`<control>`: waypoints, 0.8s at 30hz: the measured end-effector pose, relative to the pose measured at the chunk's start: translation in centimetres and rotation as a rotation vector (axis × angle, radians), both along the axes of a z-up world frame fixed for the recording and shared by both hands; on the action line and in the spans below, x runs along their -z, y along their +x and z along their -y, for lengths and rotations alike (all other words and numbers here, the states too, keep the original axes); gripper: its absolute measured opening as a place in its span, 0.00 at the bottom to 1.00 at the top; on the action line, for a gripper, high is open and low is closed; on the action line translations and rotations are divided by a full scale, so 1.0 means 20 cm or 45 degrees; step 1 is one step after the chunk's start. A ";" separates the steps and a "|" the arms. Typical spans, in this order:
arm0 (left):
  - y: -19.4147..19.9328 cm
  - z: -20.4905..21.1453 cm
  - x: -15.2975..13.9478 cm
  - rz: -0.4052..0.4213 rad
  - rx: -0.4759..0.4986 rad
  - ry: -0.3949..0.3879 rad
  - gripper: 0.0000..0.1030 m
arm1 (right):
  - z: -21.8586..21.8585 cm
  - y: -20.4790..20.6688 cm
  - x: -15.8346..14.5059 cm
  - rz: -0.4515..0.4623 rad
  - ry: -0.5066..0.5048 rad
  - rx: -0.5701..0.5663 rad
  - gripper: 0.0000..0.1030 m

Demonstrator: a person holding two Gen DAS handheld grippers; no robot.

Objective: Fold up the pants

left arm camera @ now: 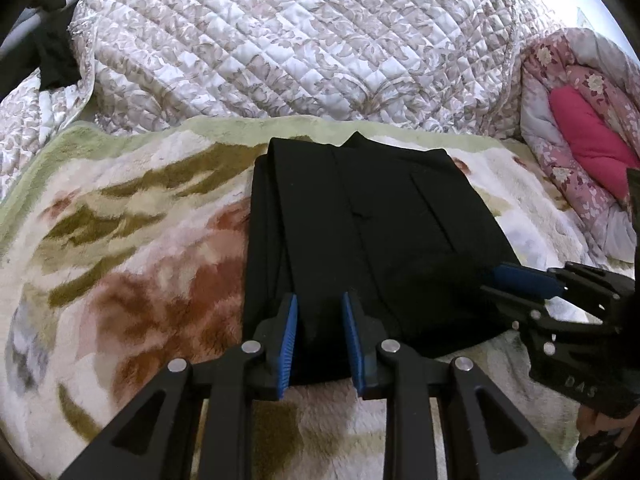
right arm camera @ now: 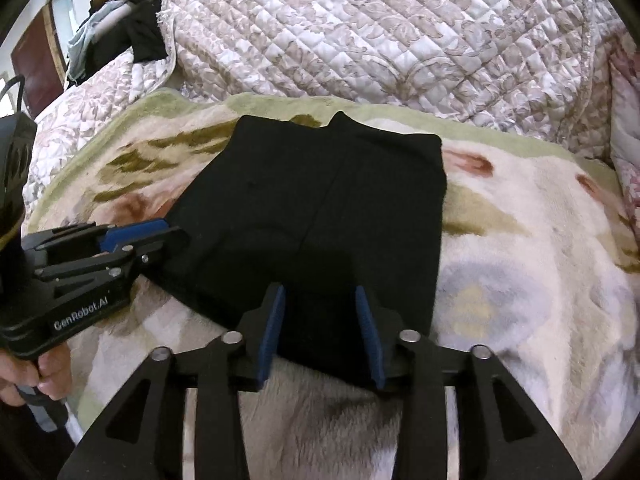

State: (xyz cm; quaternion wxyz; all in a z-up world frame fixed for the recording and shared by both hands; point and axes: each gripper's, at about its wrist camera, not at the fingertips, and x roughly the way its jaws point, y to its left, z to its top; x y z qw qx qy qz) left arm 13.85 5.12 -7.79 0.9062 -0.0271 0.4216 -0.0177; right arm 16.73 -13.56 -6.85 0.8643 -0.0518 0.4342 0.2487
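Observation:
Black pants [left arm camera: 360, 232] lie folded into a compact rectangle on a fluffy floral blanket [left arm camera: 132, 264]; they also show in the right wrist view [right arm camera: 320, 208]. My left gripper [left arm camera: 320, 300] is open, its blue pads on either side of the near left edge of the pants, holding nothing. My right gripper [right arm camera: 320, 290] is open over the near right edge of the pants. The right gripper shows in the left wrist view [left arm camera: 496, 276] at the pants' right edge. The left gripper shows in the right wrist view [right arm camera: 172, 230] at their left edge.
A quilted cover [left arm camera: 300, 40] is bunched up behind the blanket. A pink floral comforter [left arm camera: 580, 140] lies at the right. Dark clothes [right arm camera: 140, 32] hang on a rail at the far left. The blanket [right arm camera: 540, 260] spreads beyond the pants on both sides.

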 end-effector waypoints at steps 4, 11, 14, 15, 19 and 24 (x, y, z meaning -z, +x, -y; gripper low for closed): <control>-0.06 0.00 -0.01 -0.017 -0.017 -0.009 0.26 | 0.02 -0.09 0.00 0.020 -0.037 0.015 0.49; -0.18 0.01 0.05 -0.107 -0.031 -0.030 0.26 | 0.05 -0.20 -0.05 0.022 -0.036 0.039 0.50; -0.25 0.00 0.06 -0.113 -0.044 -0.051 0.26 | 0.08 -0.23 -0.02 -0.055 -0.018 0.056 0.50; -0.27 0.00 0.06 -0.114 -0.047 -0.055 0.26 | 0.10 -0.25 -0.01 -0.057 -0.010 0.059 0.50; -0.32 0.00 0.03 -0.103 -0.052 -0.061 0.26 | 0.12 -0.31 -0.03 -0.051 0.013 0.080 0.50; -0.34 0.01 -0.01 -0.076 -0.062 -0.046 0.26 | 0.09 -0.33 -0.04 -0.036 0.007 0.072 0.50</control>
